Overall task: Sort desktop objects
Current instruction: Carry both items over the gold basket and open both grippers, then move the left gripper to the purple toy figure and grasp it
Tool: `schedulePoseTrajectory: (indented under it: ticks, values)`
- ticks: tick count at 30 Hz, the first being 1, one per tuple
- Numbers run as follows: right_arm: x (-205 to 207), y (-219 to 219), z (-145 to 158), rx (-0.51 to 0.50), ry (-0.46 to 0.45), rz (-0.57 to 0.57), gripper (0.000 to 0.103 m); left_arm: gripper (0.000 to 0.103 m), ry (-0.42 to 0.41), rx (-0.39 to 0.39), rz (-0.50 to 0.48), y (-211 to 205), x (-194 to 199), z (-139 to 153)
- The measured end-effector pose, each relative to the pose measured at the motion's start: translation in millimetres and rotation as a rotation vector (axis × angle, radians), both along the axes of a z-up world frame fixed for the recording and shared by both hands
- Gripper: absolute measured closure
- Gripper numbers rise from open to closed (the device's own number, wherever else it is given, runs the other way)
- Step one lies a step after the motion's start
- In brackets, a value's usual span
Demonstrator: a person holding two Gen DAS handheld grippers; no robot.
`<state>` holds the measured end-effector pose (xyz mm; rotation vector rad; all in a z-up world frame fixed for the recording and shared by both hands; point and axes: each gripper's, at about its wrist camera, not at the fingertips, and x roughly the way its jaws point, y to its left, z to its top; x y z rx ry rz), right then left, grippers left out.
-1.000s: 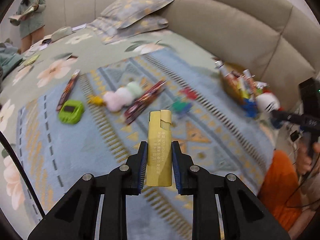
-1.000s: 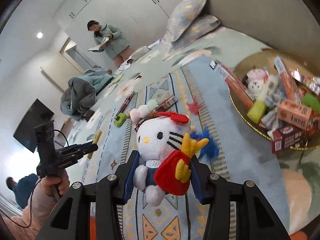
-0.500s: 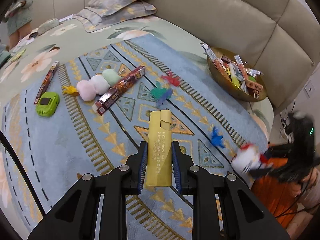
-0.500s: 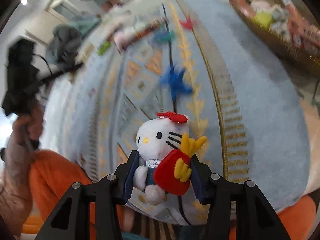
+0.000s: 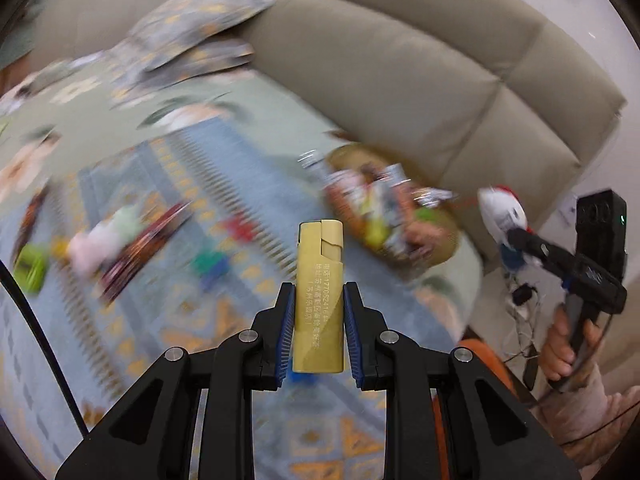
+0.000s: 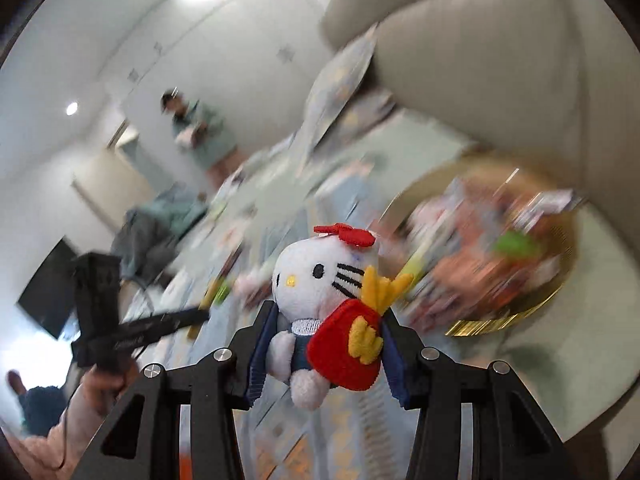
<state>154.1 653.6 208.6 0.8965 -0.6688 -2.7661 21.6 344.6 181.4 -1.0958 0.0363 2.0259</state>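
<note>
My left gripper (image 5: pixel 318 316) is shut on a slim gold lighter (image 5: pixel 320 288) and holds it upright above the patterned blue blanket. My right gripper (image 6: pixel 326 344) is shut on a white Hello Kitty plush (image 6: pixel 320 296) with a red bow and a red fries pouch. The plush also shows in the left wrist view (image 5: pixel 502 212), to the right of a gold bowl (image 5: pixel 444 248) full of snacks and toys. That bowl lies ahead and right in the right wrist view (image 6: pixel 516 312). Both views are blurred.
Small toys and snack packs lie on the blanket: a green toy car (image 5: pixel 30 268), a pastel plush (image 5: pixel 104 236), a long dark red pack (image 5: pixel 140 244), red and green figures. A beige padded headboard (image 5: pixel 420 92) stands behind. A person (image 6: pixel 200 136) stands far off.
Both grippers have swung up and towards the gold bowl, each with its object. The right gripper, which pointed down at the blanket half a second ago, now points level across the bed.
</note>
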Motion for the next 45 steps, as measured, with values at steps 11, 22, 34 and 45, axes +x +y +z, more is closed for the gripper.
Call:
schedulePoseTrajectory:
  ticks: [11,22,34,45]
  values:
    - [-61,59,33,0.145,0.059,-0.211,0.028,0.076,-0.014,0.128,-0.056,145,-54,15]
    - [-40,88,-11,0.021,-0.012,-0.187,0.001,0.06,-0.314,0.205,0.037,116,-75,-41]
    - [-12,-70,-18,0.099,-0.024,0.215,0.0,0.06,-0.277,0.165,0.297,-83,-79,-53]
    - [-45,-161,-156,0.298,-0.271,0.326,0.0,0.06,-0.161,-0.101,0.178,-36,-69,-104]
